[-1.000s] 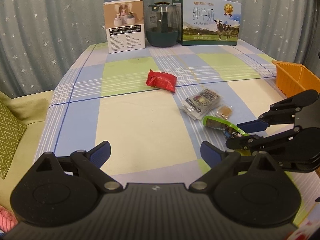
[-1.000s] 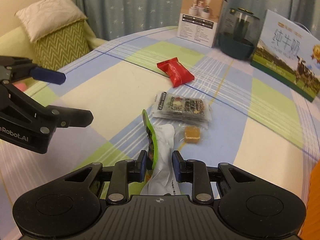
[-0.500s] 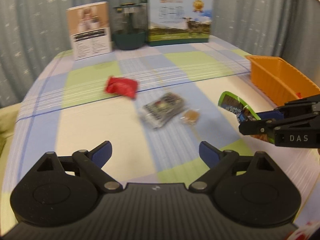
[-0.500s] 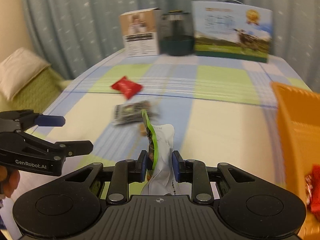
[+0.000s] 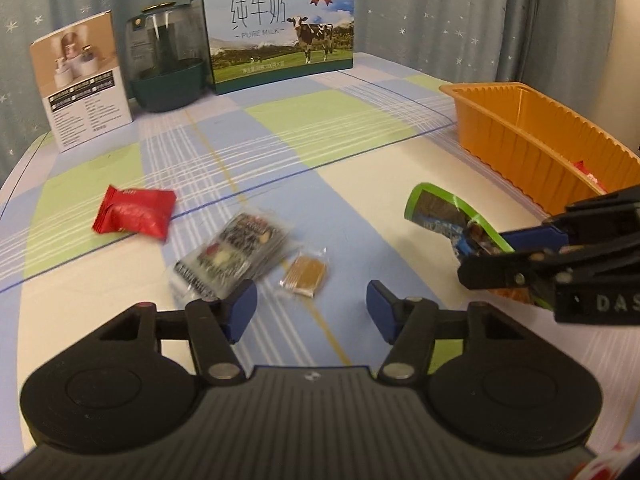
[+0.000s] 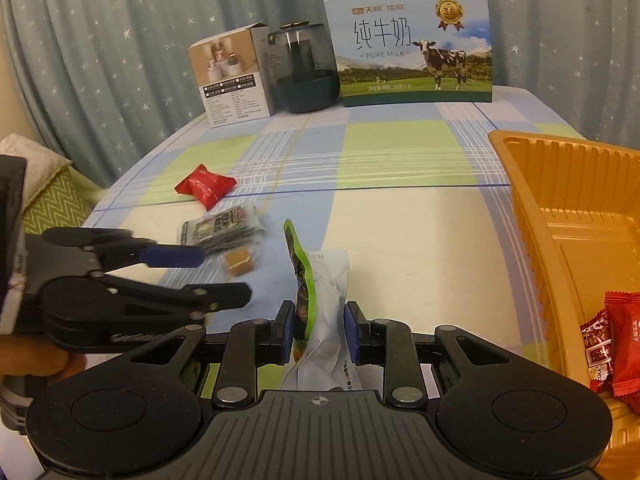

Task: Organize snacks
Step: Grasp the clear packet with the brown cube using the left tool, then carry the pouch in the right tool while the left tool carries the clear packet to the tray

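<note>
My right gripper (image 6: 318, 330) is shut on a green-edged snack pouch (image 6: 316, 280), held above the table just left of the orange tray (image 6: 532, 216); the pouch (image 5: 448, 212) and gripper (image 5: 492, 256) also show in the left wrist view. The tray (image 5: 516, 136) holds red snack packets (image 6: 612, 344). My left gripper (image 5: 312, 306) is open and empty, low over a small brown candy (image 5: 306, 274) and a dark clear-wrapped packet (image 5: 236, 256). A red packet (image 5: 134, 212) lies further left.
At the table's back stand a white-brown box (image 5: 80, 84), a dark glass jar (image 5: 164, 68) and a milk carton (image 5: 280, 28). A curtain hangs behind. A sofa with a green cushion (image 6: 52, 208) is left of the table.
My right gripper has lifted the pouch off the table and carried it right, next to the orange tray. My left gripper has moved forward toward the candy and dark packet.
</note>
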Motion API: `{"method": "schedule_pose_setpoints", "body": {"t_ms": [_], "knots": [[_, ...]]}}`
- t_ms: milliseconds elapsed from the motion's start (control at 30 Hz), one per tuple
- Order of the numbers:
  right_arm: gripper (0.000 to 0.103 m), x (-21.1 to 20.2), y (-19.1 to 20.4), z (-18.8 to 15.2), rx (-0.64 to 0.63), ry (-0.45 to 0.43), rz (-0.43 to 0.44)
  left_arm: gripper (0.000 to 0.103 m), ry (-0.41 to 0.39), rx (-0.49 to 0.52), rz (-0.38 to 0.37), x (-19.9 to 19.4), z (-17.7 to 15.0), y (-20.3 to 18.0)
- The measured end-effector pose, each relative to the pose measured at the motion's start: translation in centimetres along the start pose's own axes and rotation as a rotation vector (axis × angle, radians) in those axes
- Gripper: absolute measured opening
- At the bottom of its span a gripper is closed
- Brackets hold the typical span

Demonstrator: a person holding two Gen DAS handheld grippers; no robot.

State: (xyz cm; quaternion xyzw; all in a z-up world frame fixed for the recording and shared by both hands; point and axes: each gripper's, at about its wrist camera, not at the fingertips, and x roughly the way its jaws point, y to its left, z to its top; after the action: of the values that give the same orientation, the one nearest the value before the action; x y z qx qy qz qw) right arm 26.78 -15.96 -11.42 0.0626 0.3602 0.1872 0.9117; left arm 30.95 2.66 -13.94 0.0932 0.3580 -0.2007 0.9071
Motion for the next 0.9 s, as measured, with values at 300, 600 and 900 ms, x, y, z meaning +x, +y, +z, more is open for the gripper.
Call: {"method": "schedule_pose_setpoints", "body": {"t_ms": [300,600,900], "knots": [[0.026,-0.2,-0.7,0.0,0.018,-0.004,-0.011,0.045,-0.004,0.047,-0.002,1.3,0.8,-0.8],[0.026,-0.4,-0.5,0.1,0.018,-0.012,-0.007,0.021,0.006,0.001,0.033,0.5,0.4,-1.6],[0.026,-1.2,-0.4,0.1,0.017,-0.020,-0.008,0.019,0.027,-0.120,0.075,-1.6,-0.8,-2.1]]}}
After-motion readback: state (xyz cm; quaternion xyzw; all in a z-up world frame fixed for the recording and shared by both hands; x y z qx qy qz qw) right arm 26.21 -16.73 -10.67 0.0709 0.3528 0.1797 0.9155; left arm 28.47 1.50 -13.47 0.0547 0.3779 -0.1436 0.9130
